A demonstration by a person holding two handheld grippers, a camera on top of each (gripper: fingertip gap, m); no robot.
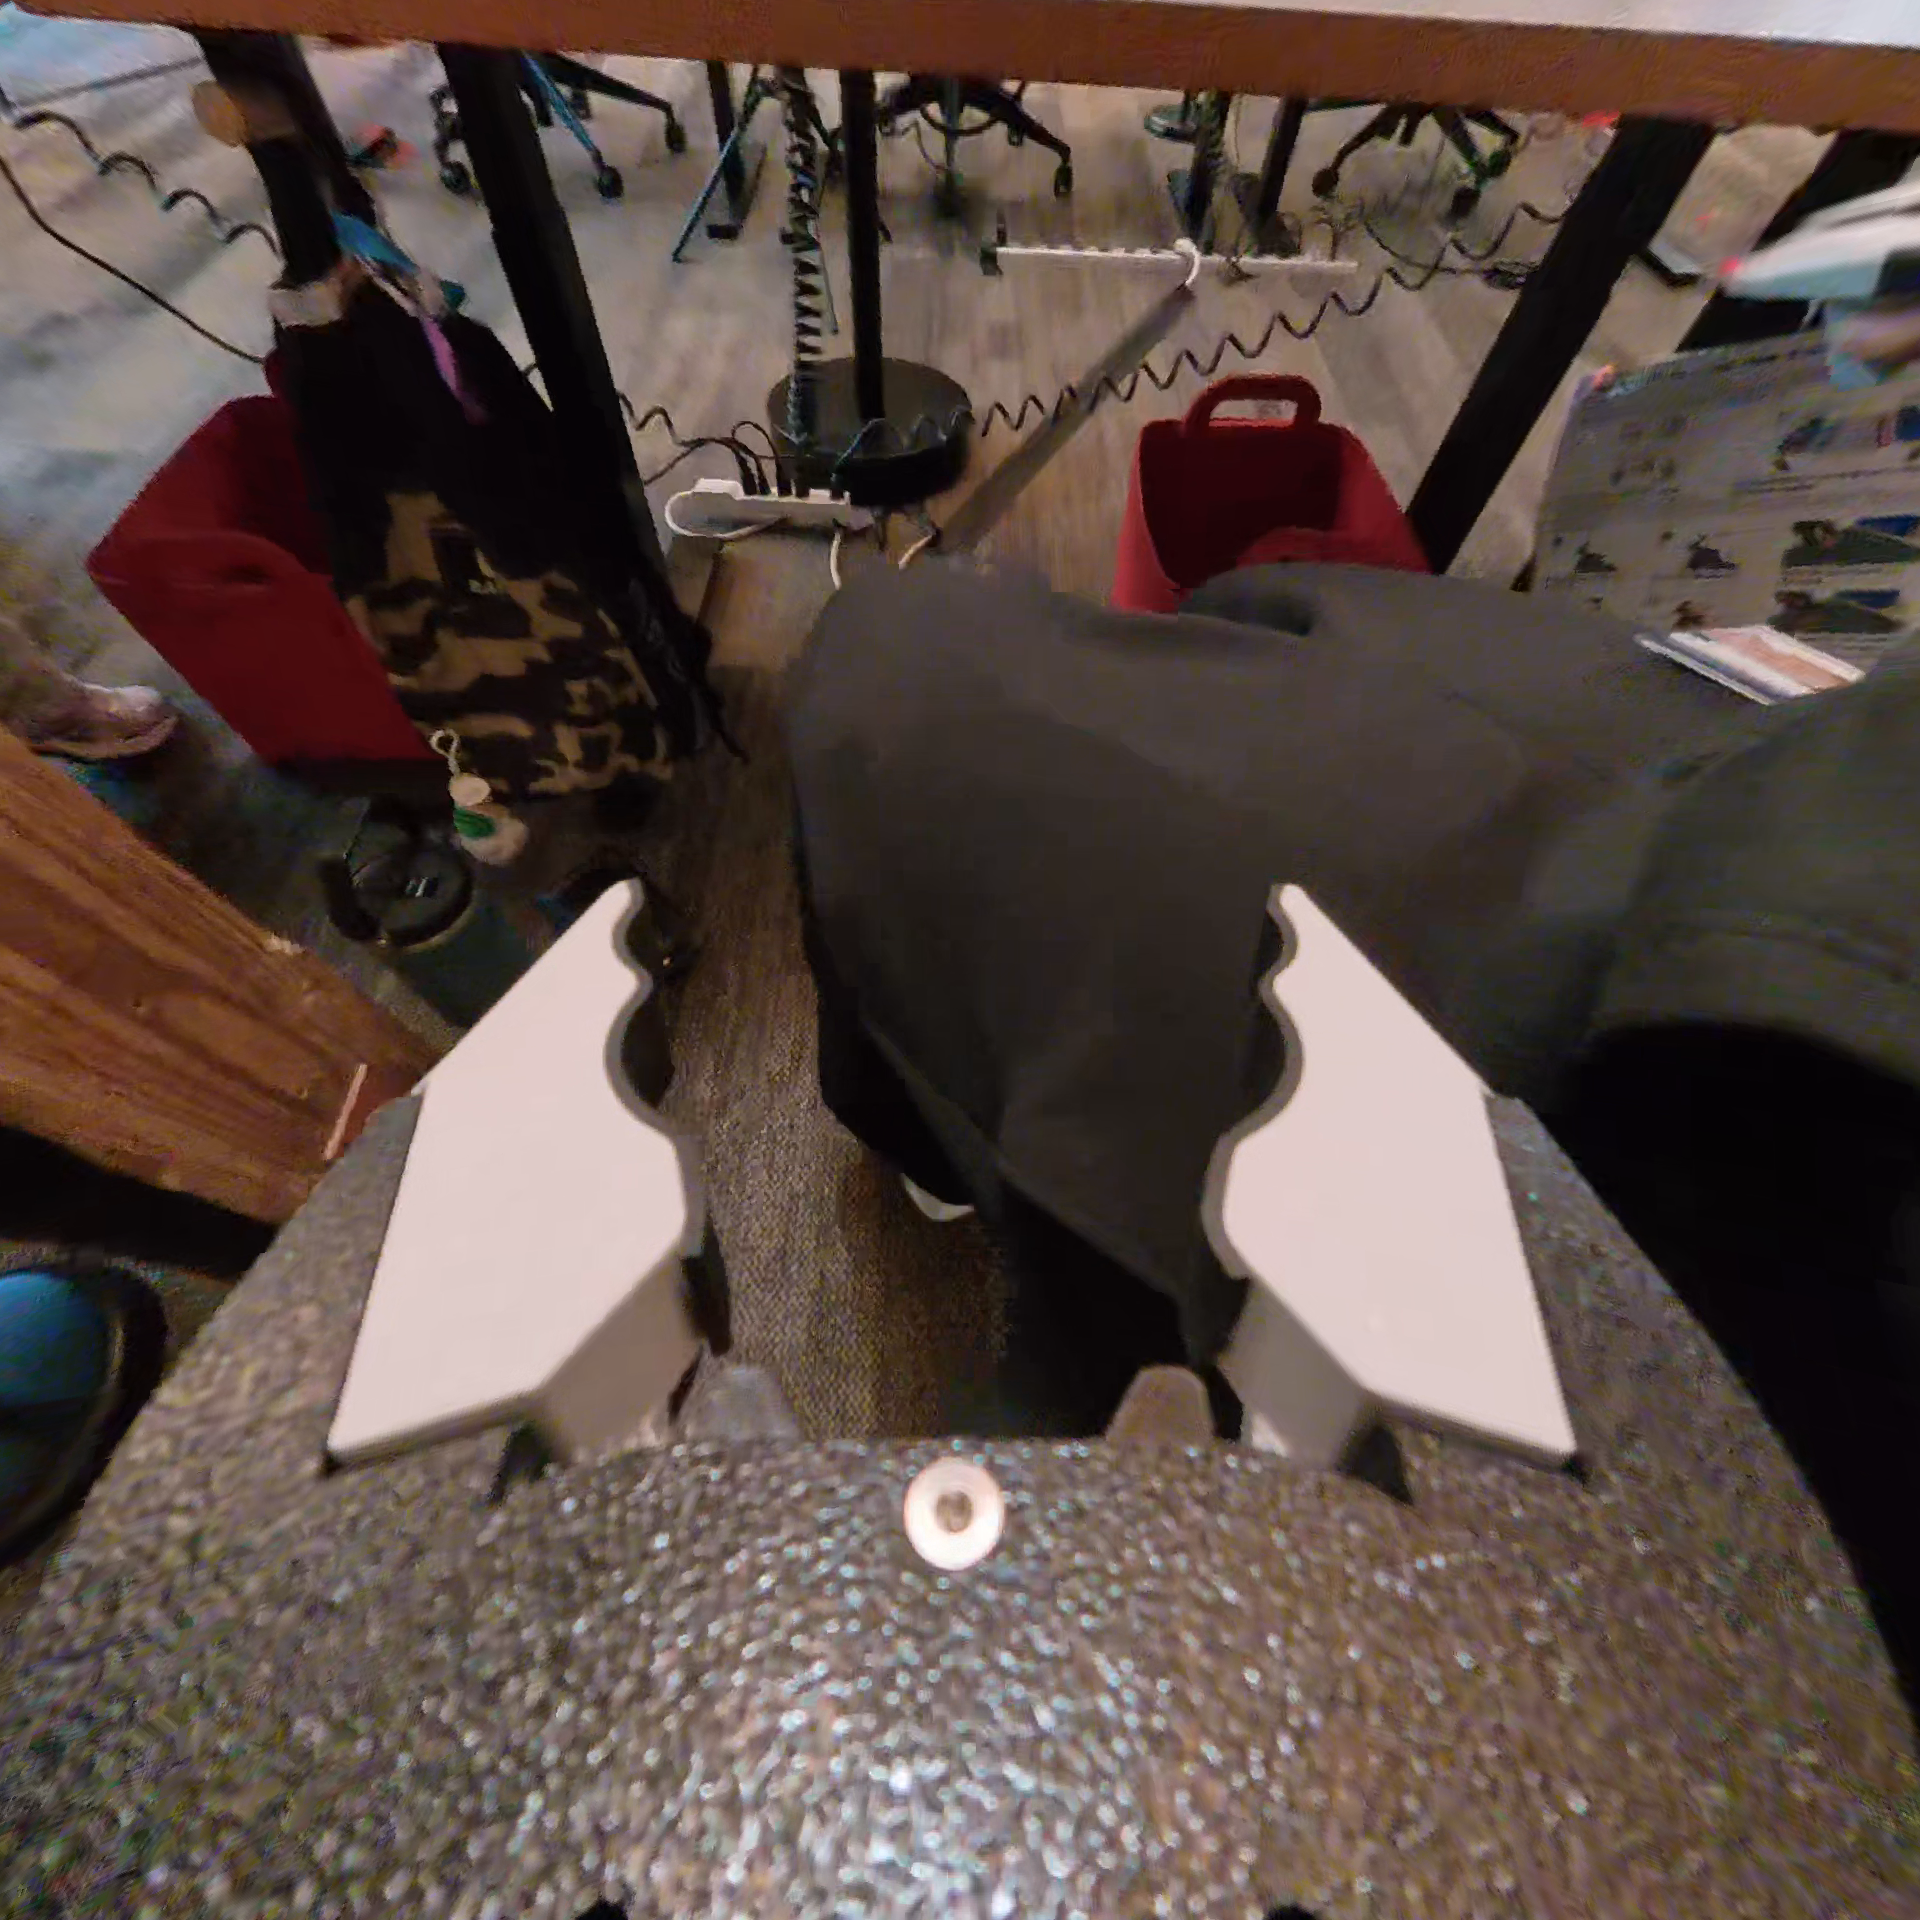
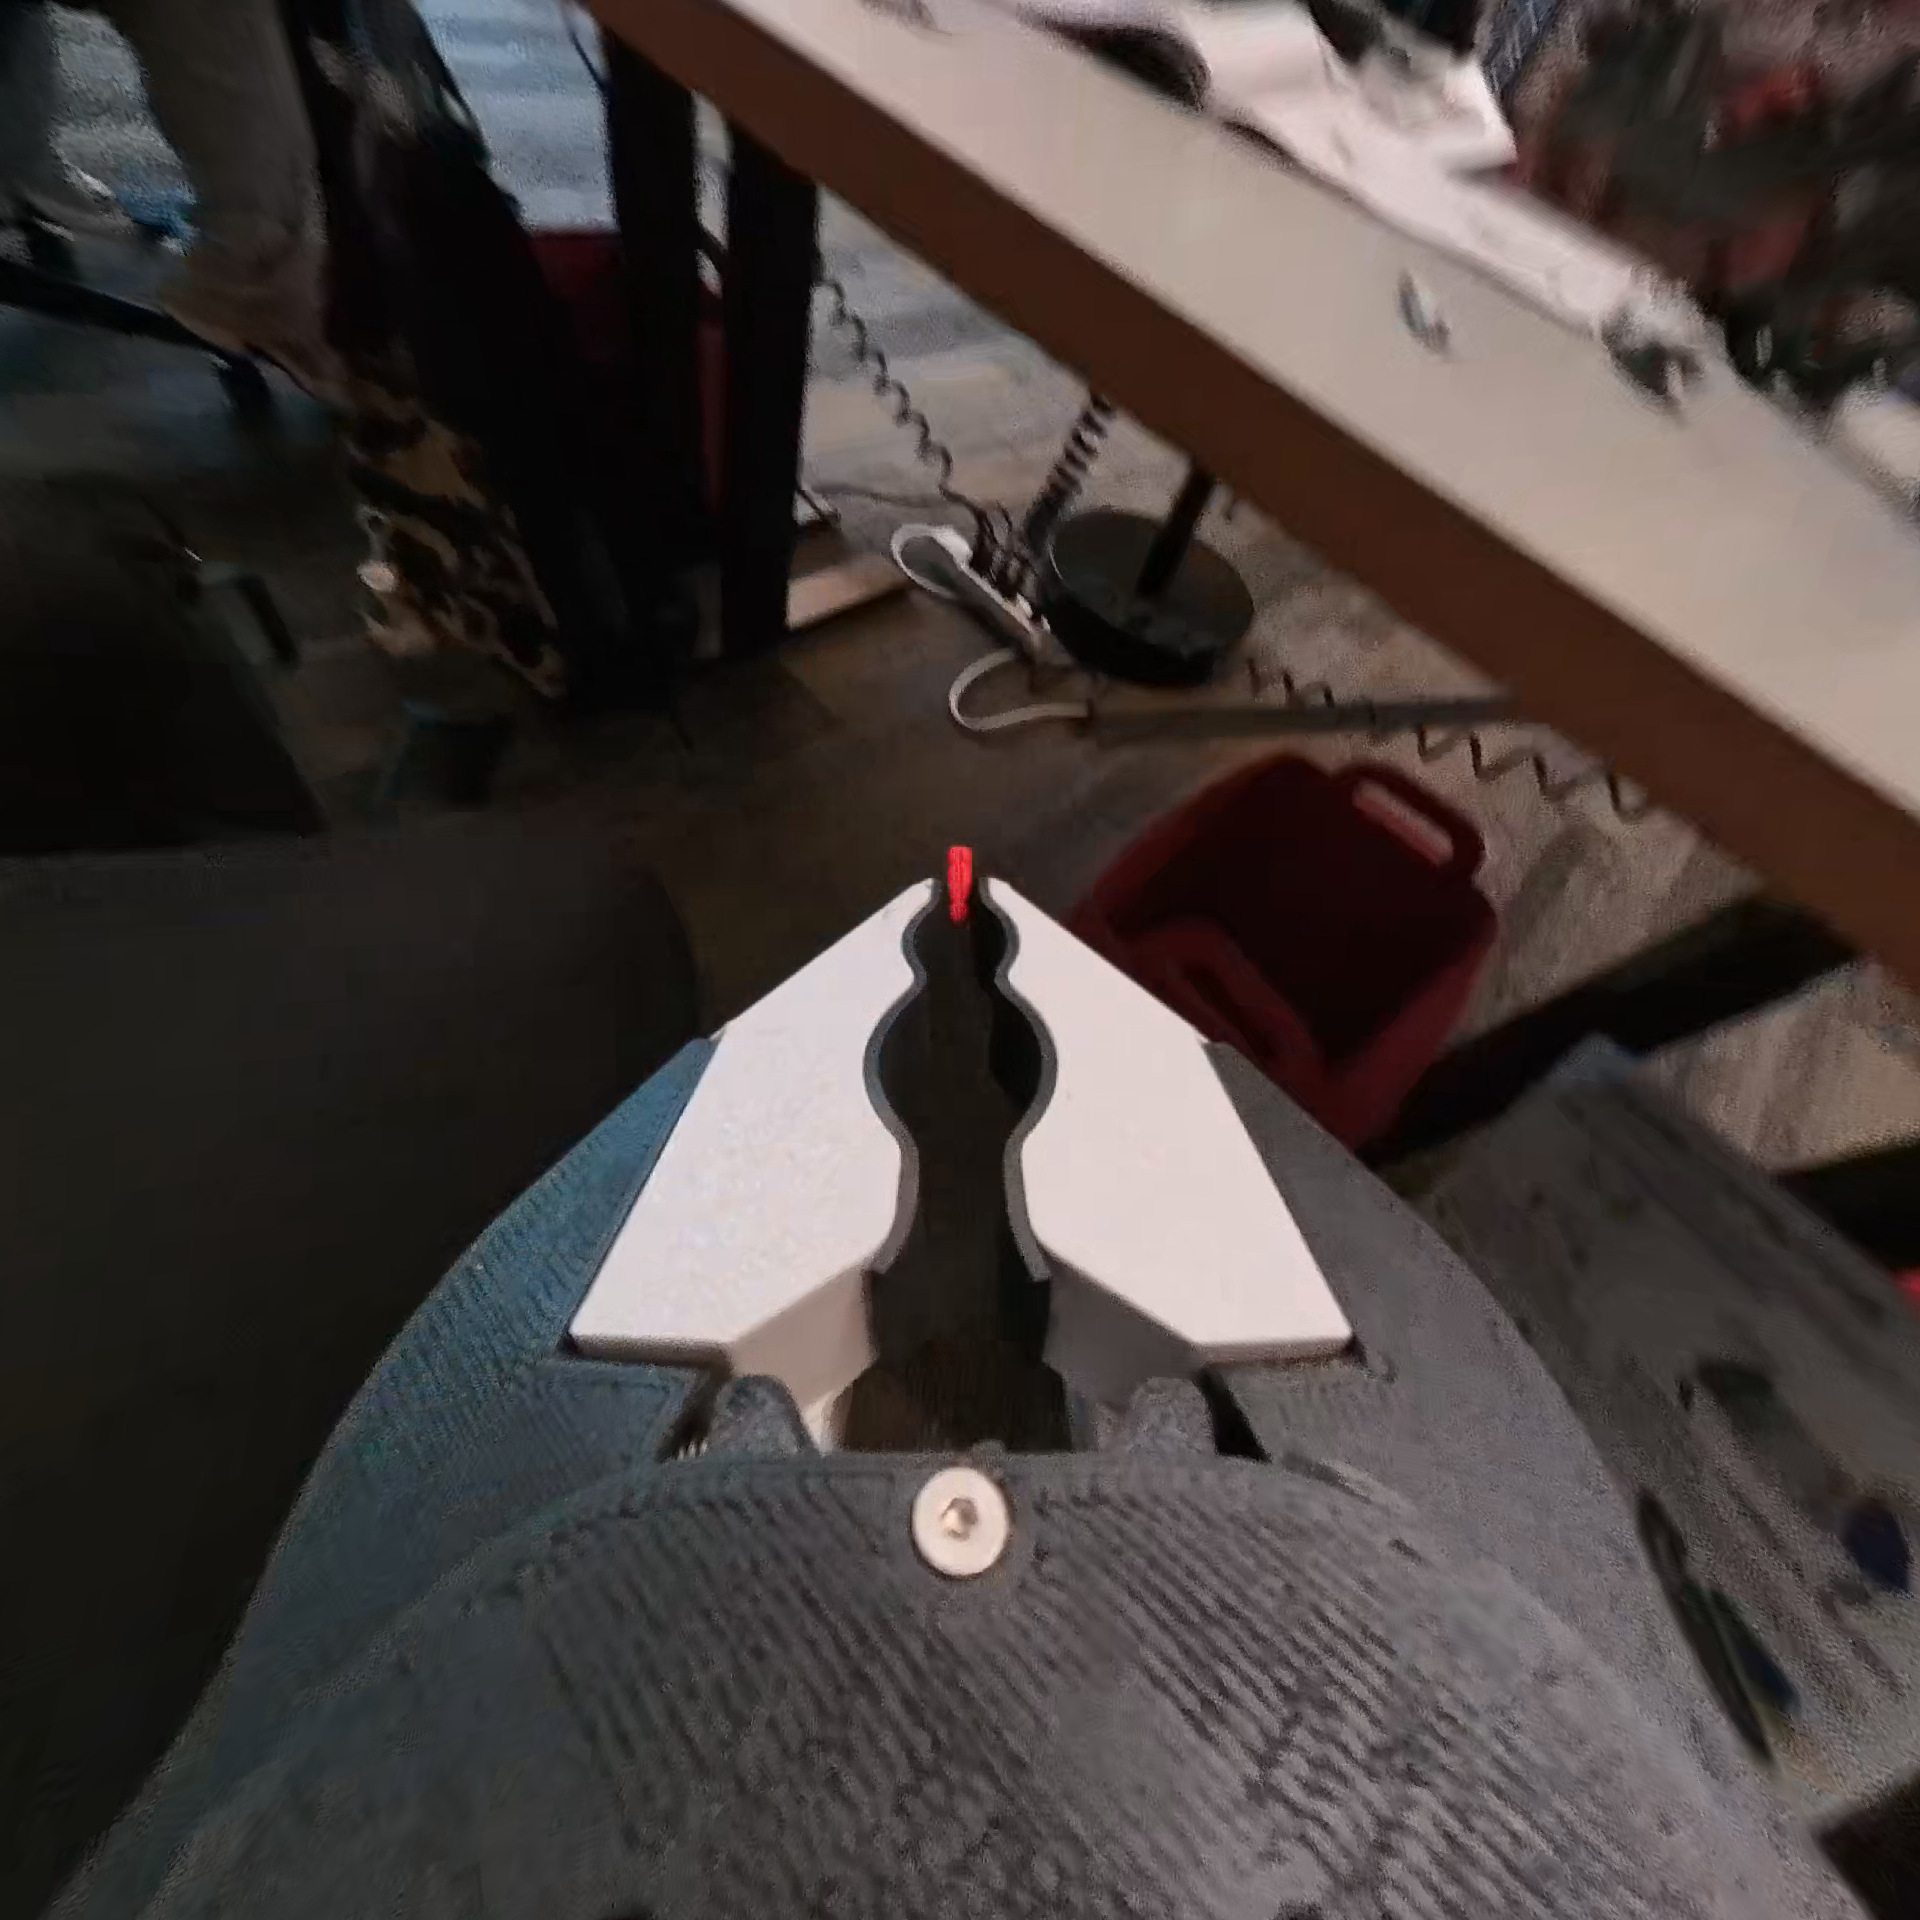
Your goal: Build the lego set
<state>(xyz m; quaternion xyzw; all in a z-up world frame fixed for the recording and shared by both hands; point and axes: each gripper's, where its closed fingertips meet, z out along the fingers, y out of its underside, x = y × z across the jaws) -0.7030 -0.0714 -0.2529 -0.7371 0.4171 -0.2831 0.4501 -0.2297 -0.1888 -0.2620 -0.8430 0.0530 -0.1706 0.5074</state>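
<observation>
Two grippers below the table: my right gripper pinches a small red piece, left gripper wide and empty; next, raise it to the build.

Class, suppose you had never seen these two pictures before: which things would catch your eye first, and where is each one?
In the right wrist view, a tiny red piece stands out, pinched at the very tips of the right gripper, below the slanting table edge. In the left wrist view, the left gripper is spread wide with nothing in it, over a black-clad leg. Two red bins sit on the floor under the table.
</observation>
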